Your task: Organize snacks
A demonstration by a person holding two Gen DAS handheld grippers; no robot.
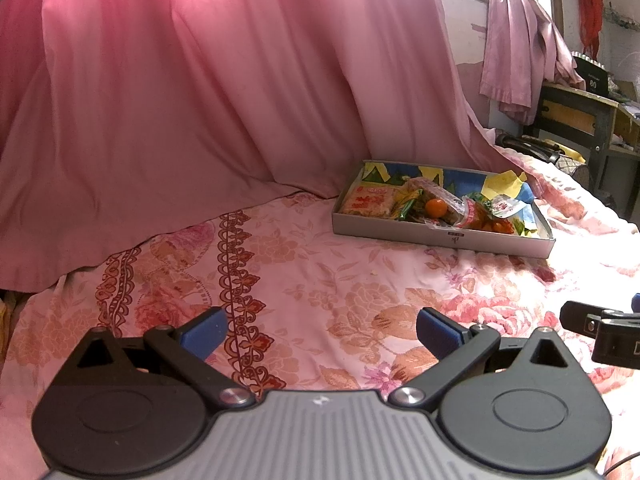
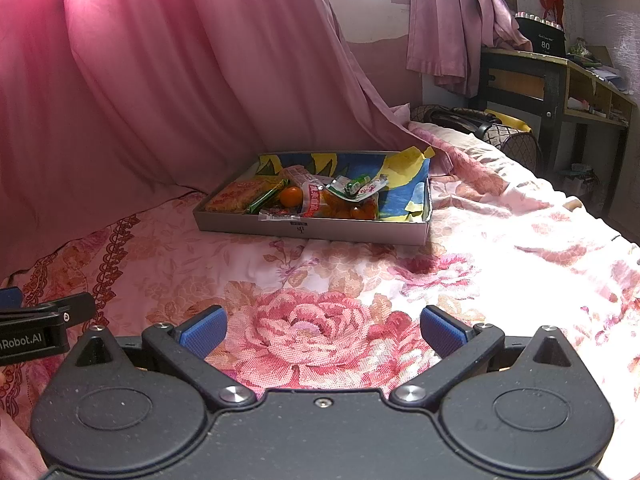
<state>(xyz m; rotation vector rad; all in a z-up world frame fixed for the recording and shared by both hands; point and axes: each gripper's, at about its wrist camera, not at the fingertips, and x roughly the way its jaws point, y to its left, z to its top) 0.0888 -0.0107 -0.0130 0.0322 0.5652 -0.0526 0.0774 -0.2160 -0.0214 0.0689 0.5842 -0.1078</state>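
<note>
A shallow grey cardboard box (image 1: 440,236) (image 2: 340,234) lies on the floral bedspread, lined with blue and yellow paper. Inside it are a pack of rice crackers (image 1: 370,200) (image 2: 234,196), a small orange fruit (image 1: 436,208) (image 2: 291,196), a green wrapped bar (image 2: 266,196) and several other packets (image 2: 340,200). My left gripper (image 1: 320,334) hovers open over the bedspread, well short of the box. My right gripper (image 2: 322,332) is open too, low over a big rose print, with nothing between its fingers. Each gripper's body shows at the edge of the other's view.
A pink curtain (image 1: 200,80) hangs down onto the bed behind the box. A dark handbag (image 2: 492,128) lies at the bed's far end. A wooden desk (image 2: 560,80) stands at the right. The bedspread (image 2: 500,248) stretches bare between the grippers and the box.
</note>
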